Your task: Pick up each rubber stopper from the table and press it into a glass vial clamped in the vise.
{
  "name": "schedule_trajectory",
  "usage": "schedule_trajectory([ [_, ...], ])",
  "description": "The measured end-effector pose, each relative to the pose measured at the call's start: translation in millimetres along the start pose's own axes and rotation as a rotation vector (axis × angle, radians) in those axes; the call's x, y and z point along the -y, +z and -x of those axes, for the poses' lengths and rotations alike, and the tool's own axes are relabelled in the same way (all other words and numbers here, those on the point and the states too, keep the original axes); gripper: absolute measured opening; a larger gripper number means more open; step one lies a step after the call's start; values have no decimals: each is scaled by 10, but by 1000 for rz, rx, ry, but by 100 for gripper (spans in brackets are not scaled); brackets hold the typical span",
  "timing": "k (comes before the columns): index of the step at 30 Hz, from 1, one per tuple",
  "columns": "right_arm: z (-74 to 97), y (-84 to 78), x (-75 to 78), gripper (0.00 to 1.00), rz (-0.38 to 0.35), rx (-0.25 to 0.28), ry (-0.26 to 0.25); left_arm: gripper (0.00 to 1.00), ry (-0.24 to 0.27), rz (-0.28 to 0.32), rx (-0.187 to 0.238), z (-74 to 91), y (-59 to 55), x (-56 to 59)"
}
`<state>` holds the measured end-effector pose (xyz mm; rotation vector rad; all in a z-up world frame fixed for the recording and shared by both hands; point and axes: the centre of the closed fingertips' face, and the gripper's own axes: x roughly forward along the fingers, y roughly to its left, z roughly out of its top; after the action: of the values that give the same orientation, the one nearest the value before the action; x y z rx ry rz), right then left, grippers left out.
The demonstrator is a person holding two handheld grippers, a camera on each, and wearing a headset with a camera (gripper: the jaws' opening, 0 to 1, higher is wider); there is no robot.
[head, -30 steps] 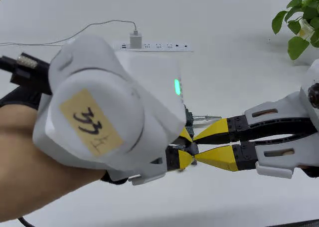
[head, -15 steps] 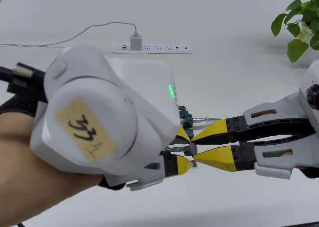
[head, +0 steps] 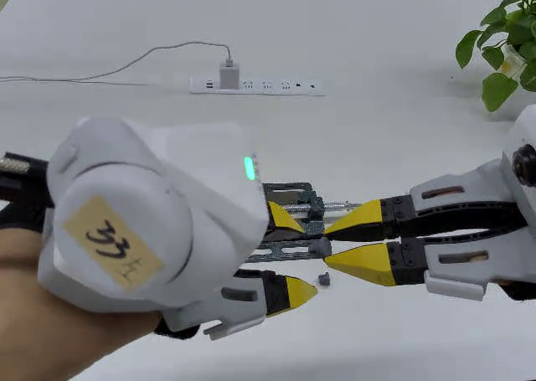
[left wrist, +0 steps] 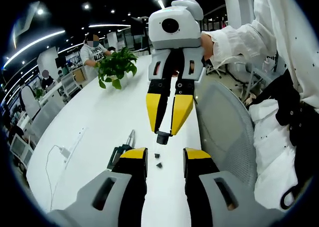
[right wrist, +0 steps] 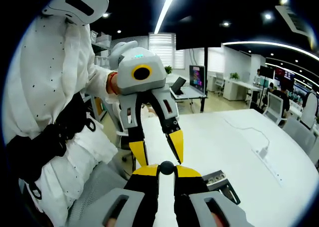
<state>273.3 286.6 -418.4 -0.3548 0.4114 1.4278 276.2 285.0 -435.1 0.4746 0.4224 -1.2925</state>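
My right gripper comes in from the right, shut on a small dark rubber stopper, which also shows at its tips in the left gripper view. Its tips hover by the near end of the dark metal vise, which lies on the white table with its screw pointing right. My left gripper faces it from the left, open, with nothing between its jaws. A loose stopper lies on the table between the two grippers. I cannot make out a vial.
A white power strip with a charger and cable lies at the back of the table. A potted plant stands at the far right. A mesh office chair sits beside the table edge. People sit in the background.
My left gripper has drawn back to the left and its jaws have spread wider, uncovering the vise. The right gripper has stayed put with its stopper.
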Motion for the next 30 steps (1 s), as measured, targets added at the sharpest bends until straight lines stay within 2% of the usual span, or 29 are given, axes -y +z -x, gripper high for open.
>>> schedule_trajectory([
  [7,-2,2,32,5,-13,3,-11,37,24,29,26,-2,-85,-22],
  [15,-12,6,104,5,-33,7,-25,49,55,95,64,24,-186,-72],
  [25,-57,21,239,5,-61,5,-46,66,106,123,87,83,-353,-195],
  [30,-108,38,312,5,-70,-5,-54,72,119,124,92,97,-432,-237],
])
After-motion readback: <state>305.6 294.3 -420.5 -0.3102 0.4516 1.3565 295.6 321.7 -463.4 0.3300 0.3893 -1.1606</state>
